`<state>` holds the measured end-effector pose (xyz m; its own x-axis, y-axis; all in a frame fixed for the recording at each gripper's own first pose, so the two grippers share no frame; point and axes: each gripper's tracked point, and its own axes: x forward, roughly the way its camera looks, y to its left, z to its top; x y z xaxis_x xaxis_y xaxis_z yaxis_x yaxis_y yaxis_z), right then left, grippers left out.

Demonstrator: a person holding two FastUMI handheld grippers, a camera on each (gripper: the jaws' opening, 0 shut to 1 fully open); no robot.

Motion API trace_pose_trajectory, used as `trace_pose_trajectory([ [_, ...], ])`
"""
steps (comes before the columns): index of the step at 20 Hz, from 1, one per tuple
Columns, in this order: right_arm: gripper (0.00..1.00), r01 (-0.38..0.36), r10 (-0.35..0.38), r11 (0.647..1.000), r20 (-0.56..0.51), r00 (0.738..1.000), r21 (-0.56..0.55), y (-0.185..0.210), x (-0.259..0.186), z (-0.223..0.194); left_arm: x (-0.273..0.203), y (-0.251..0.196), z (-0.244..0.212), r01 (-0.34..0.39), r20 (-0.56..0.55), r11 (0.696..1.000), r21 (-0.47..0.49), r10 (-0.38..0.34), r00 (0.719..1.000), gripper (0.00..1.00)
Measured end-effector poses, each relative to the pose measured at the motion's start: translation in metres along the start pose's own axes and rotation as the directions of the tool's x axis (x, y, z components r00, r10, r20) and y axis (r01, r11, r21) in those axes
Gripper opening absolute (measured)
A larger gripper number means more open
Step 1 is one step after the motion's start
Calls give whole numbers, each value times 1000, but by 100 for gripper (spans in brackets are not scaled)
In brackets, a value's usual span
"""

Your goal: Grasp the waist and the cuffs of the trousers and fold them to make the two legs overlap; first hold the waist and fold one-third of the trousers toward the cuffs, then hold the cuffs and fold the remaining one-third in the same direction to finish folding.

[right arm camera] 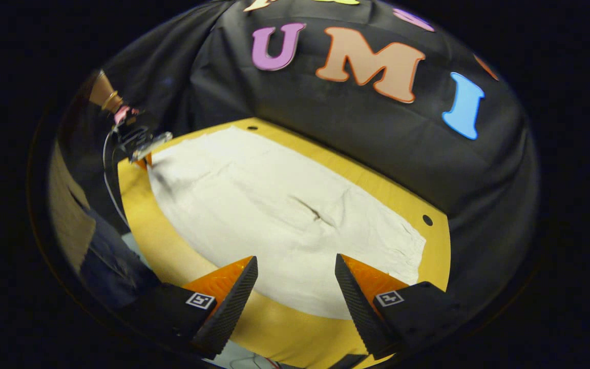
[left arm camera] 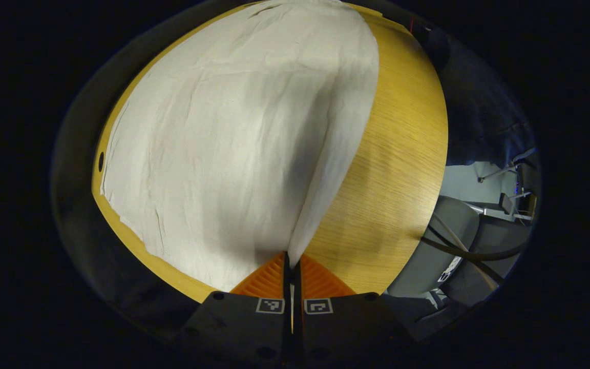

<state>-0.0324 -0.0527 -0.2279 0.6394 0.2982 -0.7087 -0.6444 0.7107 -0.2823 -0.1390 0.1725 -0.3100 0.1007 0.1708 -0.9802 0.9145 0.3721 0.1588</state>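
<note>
- Lay spread flat over most of the wooden table (right arm camera: 146,241), pale trousers (right arm camera: 285,215), reaching near the far edge by the black cloth wall (right arm camera: 356,133).
- Pinched a lifted fold of the trousers (left arm camera: 233,143) between pressed-together fingers, left gripper (left arm camera: 291,264), near the table's (left arm camera: 402,169) front edge; cloth rose from the tabletop to the tips like a ridge.
- Seen from the right gripper view, held the trousers' far left corner by the table's left edge, the same left gripper (right arm camera: 141,146), with a hand (right arm camera: 104,95) above it and a cable (right arm camera: 108,174) hanging down.
- Hovered with fingers spread wide over the near edge of the trousers, right gripper (right arm camera: 295,279), touching nothing visible.
- Showed a dark crease (right arm camera: 311,210) mid-cloth.
- Marked two table corners, small round holes (right arm camera: 427,220).
- Beyond the table's right edge in the left gripper view: grey floor (left arm camera: 459,179), dark cables (left arm camera: 469,251), metal frame parts (left arm camera: 505,171).
</note>
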Motion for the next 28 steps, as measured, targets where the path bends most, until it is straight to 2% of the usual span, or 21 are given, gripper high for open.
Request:
trace_pose_trajectory([
  [4,98,-137,106,973,-171,980,-183,-15,16,-48,0,2,1,-31,-4,999,-26,31,1000,0],
  [8,98,-269,173,928,-343,923,-258,-30,28,-93,-1,2,1,-37,-17,998,-43,36,999,0],
  [11,98,-344,205,906,-455,867,-248,-39,39,-118,0,2,1,-41,-30,998,-56,40,999,0],
  [14,98,-380,220,895,-508,833,-234,-43,48,-126,1,4,0,-48,-26,996,-76,46,999,0],
  [16,97,-411,237,886,-552,800,-215,-40,53,-133,2,4,1,-49,-30,996,-80,47,998,0],
  [19,92,-440,235,863,-575,784,-248,-44,52,-134,3,3,1,-50,-34,996,-78,48,998,1],
  [20,95,-436,225,865,-586,779,-248,-44,53,-135,3,4,1,-49,-36,996,-80,46,998,0],
  [21,89,-434,217,866,-595,774,-248,-43,50,-136,2,2,1,-47,-36,996,-82,45,998,0],
  [22,94,-430,206,868,-608,767,-248,-43,50,-135,2,2,1,-47,-39,995,-85,44,998,0],
  [23,89,-425,195,871,-623,757,-244,-42,48,-137,2,2,1,-50,-40,995,-86,46,998,0],
  [25,73,-422,170,870,-650,741,-254,-43,48,-139,2,4,1,-56,-39,995,-82,53,998,0],
  [26,72,-420,157,868,-657,737,-264,-46,48,-139,2,3,1,-58,-39,995,-83,55,998,0],
  [28,44,-411,131,862,-651,748,-298,-50,47,-136,2,2,1,-57,-37,995,-85,54,998,0],
])
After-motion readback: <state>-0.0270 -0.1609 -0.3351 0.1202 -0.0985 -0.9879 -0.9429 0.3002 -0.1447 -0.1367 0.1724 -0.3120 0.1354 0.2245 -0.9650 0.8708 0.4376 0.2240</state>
